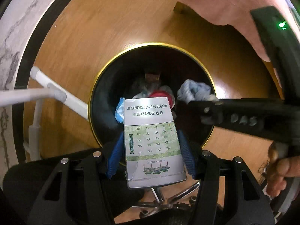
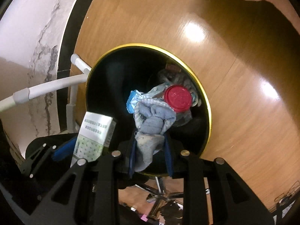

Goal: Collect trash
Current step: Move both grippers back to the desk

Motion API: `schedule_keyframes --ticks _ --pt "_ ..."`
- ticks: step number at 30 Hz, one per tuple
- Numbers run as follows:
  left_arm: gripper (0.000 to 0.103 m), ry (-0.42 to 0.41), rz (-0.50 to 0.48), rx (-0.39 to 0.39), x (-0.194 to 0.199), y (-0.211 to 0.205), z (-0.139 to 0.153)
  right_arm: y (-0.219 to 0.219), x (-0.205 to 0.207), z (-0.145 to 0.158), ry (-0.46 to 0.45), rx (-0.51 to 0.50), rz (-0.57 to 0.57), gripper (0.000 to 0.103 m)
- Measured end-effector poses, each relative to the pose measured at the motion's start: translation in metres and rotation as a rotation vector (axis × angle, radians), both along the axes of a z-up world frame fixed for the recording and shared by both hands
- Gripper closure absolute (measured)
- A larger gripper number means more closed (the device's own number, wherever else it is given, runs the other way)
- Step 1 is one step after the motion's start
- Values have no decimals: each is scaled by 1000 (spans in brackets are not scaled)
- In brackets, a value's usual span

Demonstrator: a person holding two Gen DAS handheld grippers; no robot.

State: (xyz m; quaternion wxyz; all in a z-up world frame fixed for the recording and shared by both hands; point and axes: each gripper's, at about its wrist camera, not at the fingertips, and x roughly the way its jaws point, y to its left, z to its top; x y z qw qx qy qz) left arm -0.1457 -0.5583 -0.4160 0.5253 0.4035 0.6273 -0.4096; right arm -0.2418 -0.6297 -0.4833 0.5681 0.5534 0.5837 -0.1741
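Item 1: cigarette pack [image 1: 152, 136], white and green. Being held across its width between the blue pads of the left claw [image 1: 151, 150], hanging over the near part of the bin mouth, far end pointing into the opening.

Item 2: grey-blue sock [image 2: 152, 123], crumpled. Being pinched in the narrow right claw [image 2: 150, 150], dangling over the bin's near right part.

Item 3: bin [image 1: 187, 48], black, gold-rimmed, standing on the wooden floor [image 2: 234, 56]. Already holding a red lid [image 2: 178, 98], a blue-and-white wrapper [image 2: 134, 101] and other dim litter.

Risks, judged:
- Pack striking the near rim on release and tipping out onto the floor, being only partly past that edge.
- Sock fabric clinging to the pads instead of dropping.
- Claws crowding together over one opening, knocking each other's load.
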Motion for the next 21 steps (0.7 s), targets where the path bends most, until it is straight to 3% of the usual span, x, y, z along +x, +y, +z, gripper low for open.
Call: schedule_keyframes --ticks 1,3,4,5,8,11,14,17,19,21 --pt "46 -11 -10 -5 -2 0 3 0 1 1 -3 -3 -7 76" --pt "43 -42 -26 -24 -5 -2 6 -3 0 3 -19 -6 -19 52" --pt "28 -51 -34 -32 -3 1 4 -3 3 5 -23 -6 -18 22" --pt "11 -63 -41 -43 -3 -1 4 -4 2 11 -35 -15 -20 15" --pt "10 -48 -64 -87 -10 -5 14 -13 -9 36 -59 -63 -30 15" --pt "10 -20 -84 -160 -19 -4 33 -27 -36 88 -44 -203 -51 15" --pt "10 -28 -140 -353 -42 11 95 -29 -68 160 -10 -450 -22 11" --pt "10 -1 -224 -574 -66 40 184 -21 -100 231 -5 -685 -24 7" --pt "9 -35 -264 -720 -75 66 250 -7 -119 284 -14 -859 -53 7" --pt "7 -116 -258 -843 -69 97 311 6 -127 326 -42 -964 -109 7"
